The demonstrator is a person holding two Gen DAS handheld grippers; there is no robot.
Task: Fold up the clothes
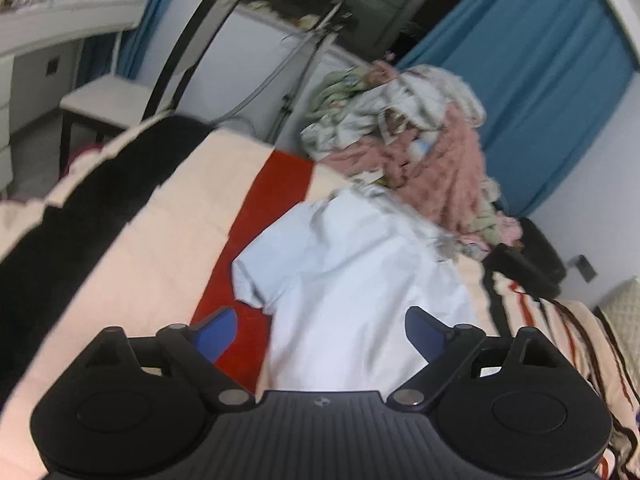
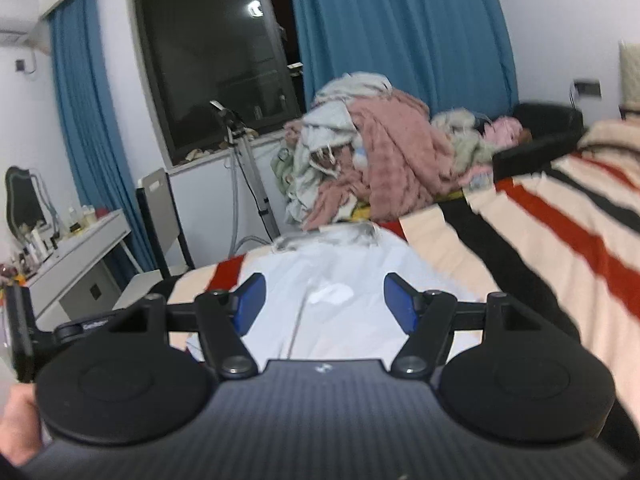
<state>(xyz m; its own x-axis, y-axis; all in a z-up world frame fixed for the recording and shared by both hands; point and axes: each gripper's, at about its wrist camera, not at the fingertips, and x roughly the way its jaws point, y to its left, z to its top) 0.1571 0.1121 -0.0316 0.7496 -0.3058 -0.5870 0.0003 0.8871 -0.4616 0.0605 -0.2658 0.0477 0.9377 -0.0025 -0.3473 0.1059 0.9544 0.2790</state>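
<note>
In the left wrist view, the left gripper [image 1: 321, 330] hung with its blue pads spread, holding nothing, above a pale blue shirt [image 1: 352, 264] lying in mid-frame on the striped blanket [image 1: 160, 216]. A clothes pile [image 1: 408, 136] sat at upper right. In the right wrist view, the right gripper [image 2: 324, 300] was likewise spread over the shirt [image 2: 324, 280] at lower centre.

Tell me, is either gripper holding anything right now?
Nothing. Left gripper and right gripper are both open above the shirt.
</note>
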